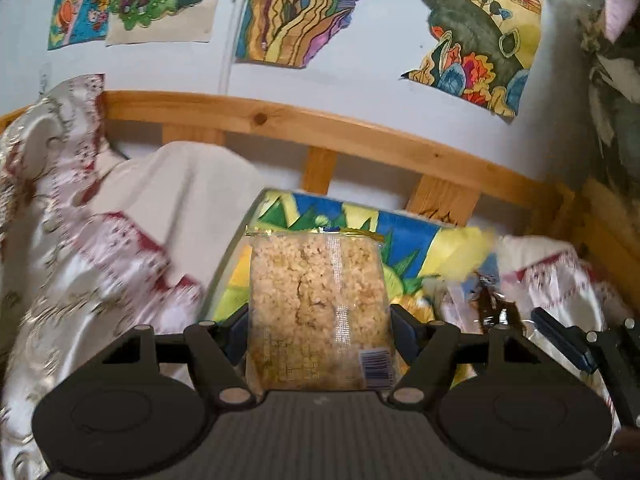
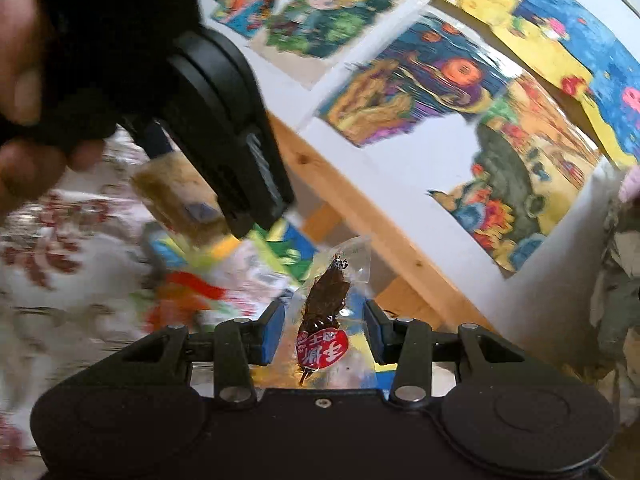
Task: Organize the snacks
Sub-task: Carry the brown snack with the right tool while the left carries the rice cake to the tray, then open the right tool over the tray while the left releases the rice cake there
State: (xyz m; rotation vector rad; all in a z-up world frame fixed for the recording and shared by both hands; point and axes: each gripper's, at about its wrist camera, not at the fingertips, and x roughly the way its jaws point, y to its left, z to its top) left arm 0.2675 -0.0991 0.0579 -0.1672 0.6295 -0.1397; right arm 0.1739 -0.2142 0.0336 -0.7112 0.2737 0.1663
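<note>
Two grippers (image 1: 320, 336) (image 2: 325, 332), two snack packets (image 1: 316, 304) (image 2: 326, 300)

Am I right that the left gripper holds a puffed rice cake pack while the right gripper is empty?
Not quite: the right gripper is not empty. The right wrist view shows it holding a clear packet of dark dried snack. The left gripper does hold the puffed rice cake pack.

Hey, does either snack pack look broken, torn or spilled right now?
The puffed rice cake pack in the left hand-held gripper has a crack down the cake, but the wrapper looks sealed. The dark dried-snack pouch in the right hand-held gripper looks intact. Nothing has spilled.
</note>
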